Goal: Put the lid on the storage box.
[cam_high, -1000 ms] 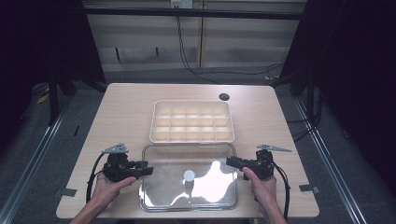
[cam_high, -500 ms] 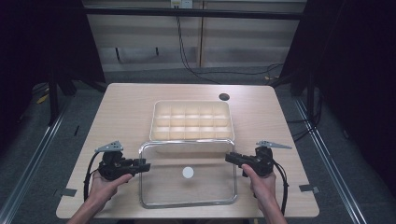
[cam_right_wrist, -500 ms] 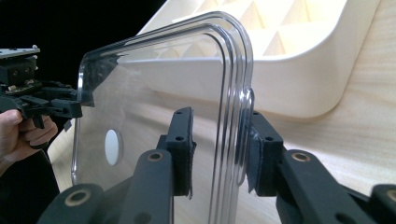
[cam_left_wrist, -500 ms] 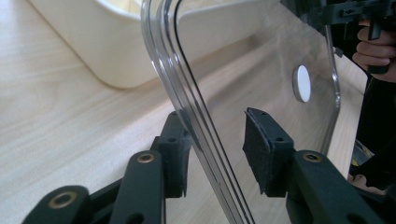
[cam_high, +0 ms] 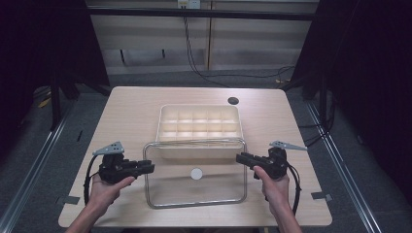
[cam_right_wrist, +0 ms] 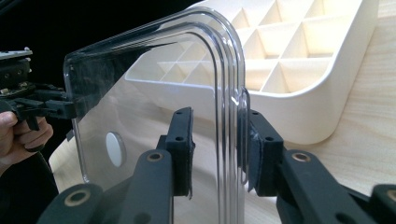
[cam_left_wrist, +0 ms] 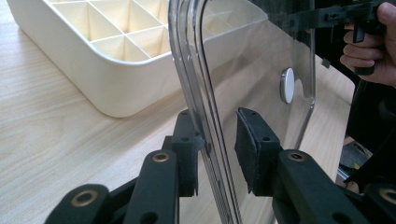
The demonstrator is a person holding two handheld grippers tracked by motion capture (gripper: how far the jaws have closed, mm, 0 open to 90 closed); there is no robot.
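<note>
The clear lid (cam_high: pixel 194 191) hangs between the left gripper (cam_high: pixel 145 168) and right gripper (cam_high: pixel 241 158), each straddling a side edge with jaws narrow though not visibly clamped. Its far edge overlaps the cream divided box's (cam_high: pixel 199 121) near rim. Judging from this, the box is not yet covered; carrying the lid farther and seating it remains.

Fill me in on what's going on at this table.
A person holds a clear lid by its two side edges, with the left gripper on one edge and the right gripper on the other. Its far edge overlaps the near wall of the cream compartment tray. The tray's cells look empty.
</note>
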